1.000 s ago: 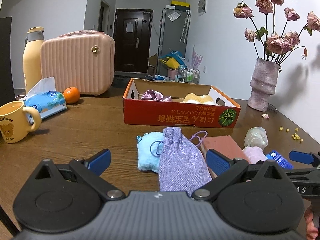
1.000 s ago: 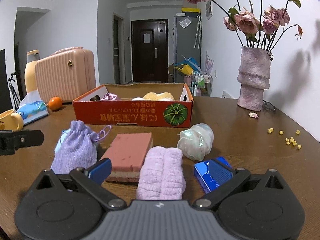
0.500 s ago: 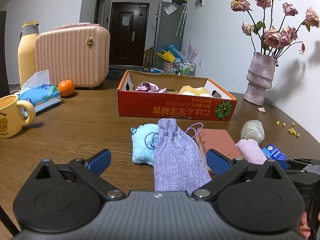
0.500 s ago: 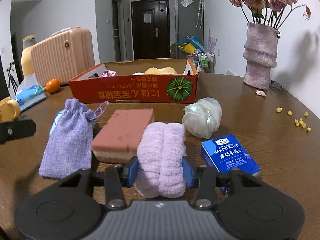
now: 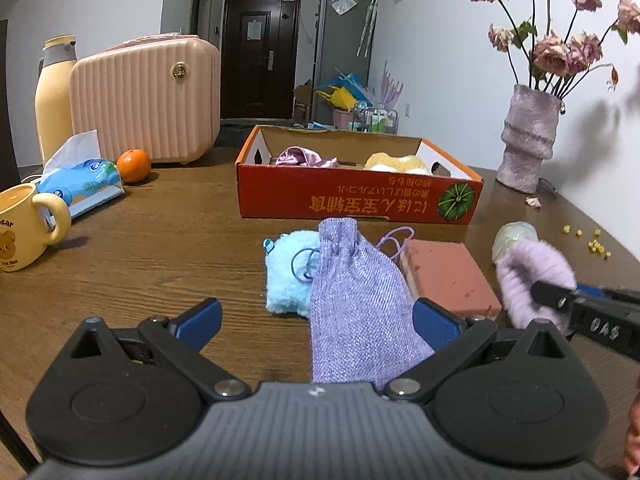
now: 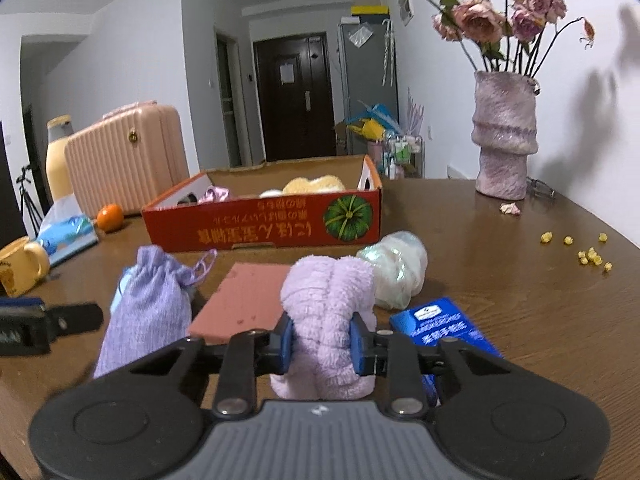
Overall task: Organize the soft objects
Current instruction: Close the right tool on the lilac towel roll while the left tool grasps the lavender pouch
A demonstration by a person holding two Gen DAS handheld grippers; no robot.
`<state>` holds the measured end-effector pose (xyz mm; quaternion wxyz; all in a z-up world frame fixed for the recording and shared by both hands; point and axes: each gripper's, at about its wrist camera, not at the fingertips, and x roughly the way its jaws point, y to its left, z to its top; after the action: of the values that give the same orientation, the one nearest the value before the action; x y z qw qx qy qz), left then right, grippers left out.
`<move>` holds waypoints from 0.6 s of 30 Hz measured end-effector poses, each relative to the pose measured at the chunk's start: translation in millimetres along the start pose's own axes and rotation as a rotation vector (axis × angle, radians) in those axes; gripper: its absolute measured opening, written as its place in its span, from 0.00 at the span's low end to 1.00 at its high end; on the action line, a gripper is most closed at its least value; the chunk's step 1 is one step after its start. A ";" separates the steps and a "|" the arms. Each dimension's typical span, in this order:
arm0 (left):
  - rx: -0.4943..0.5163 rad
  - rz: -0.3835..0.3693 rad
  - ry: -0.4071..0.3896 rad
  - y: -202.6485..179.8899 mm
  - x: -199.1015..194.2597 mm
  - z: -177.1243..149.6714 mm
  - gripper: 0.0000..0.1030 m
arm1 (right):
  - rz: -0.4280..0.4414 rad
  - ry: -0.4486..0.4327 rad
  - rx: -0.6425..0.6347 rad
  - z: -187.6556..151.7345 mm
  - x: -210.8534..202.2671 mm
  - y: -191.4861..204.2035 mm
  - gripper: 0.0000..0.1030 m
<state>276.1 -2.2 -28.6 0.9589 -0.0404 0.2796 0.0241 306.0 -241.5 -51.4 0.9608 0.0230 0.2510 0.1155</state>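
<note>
Behind right-view towel: tissue pack

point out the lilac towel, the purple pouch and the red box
lilac towel [image 6: 326,300], right wrist view, on its fluffy upper roll above the pads
purple pouch [image 5: 356,300], left wrist view, on the middle of its woven body
red box [image 5: 340,200], left wrist view, on its printed front wall

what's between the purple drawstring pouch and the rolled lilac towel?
The pink sponge block lies flat on the table between the purple drawstring pouch and the rolled lilac towel. Clearest in the right wrist view.
</note>
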 end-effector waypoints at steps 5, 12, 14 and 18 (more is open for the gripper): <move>0.029 0.027 0.017 -9.0 7.5 -0.3 1.00 | 0.009 -0.034 0.025 3.4 -4.0 -6.4 0.26; 0.049 0.044 0.045 -22.4 19.9 -0.7 1.00 | 0.021 -0.065 0.010 6.2 -8.8 -10.4 0.26; 0.053 0.047 0.062 -27.3 25.4 -1.0 1.00 | 0.021 -0.070 0.009 6.4 -9.8 -13.3 0.26; 0.073 0.055 0.078 -37.0 33.1 -3.0 1.00 | 0.013 -0.078 0.013 7.2 -11.4 -22.6 0.26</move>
<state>304.9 -38.5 -46.6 0.9471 0.0014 0.3187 0.0388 304.6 -266.1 -41.9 0.9689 0.0353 0.2140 0.1192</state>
